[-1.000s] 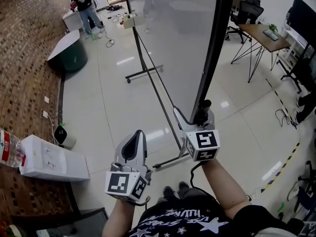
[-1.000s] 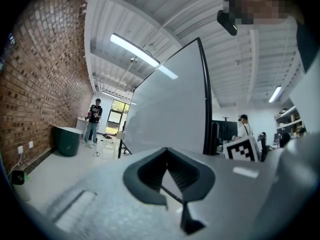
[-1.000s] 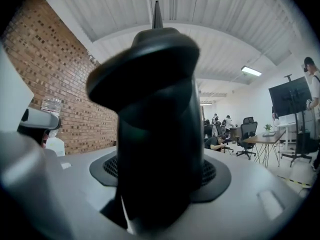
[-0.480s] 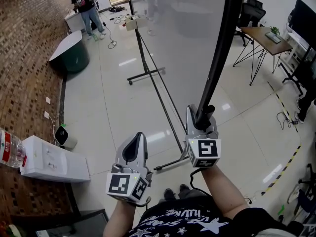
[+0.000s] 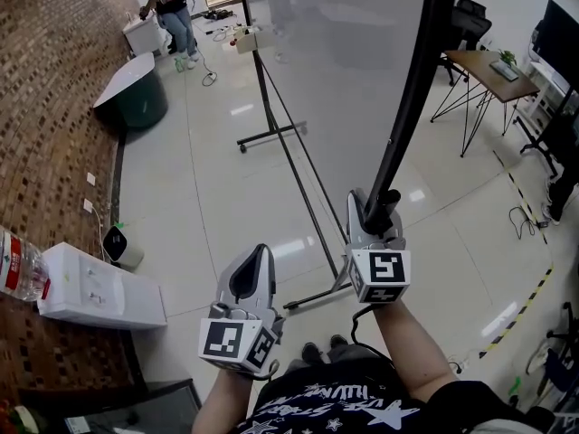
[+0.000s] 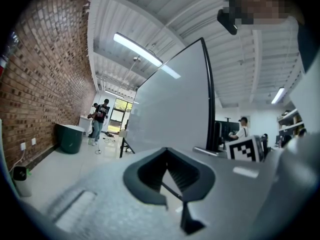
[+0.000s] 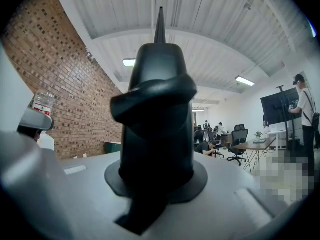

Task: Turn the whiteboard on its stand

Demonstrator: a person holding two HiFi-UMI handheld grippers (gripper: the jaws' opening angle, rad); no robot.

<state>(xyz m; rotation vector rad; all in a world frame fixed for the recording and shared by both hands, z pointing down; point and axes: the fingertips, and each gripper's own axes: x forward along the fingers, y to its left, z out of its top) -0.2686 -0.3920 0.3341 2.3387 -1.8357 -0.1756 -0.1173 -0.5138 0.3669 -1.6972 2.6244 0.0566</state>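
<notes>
Your right tool (image 5: 378, 208) has just been closing and now clamps the lower end of the black frame edge (image 5: 409, 116) of the whiteboard (image 5: 335, 70), which stands ahead on its stand. You can probably start turning it. Your left tool (image 5: 257, 255) hangs closed and empty.

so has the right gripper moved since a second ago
Yes, slightly: the right gripper has shifted in onto the whiteboard's black edge, where its jaws have just been closing; they now clamp it.
</notes>
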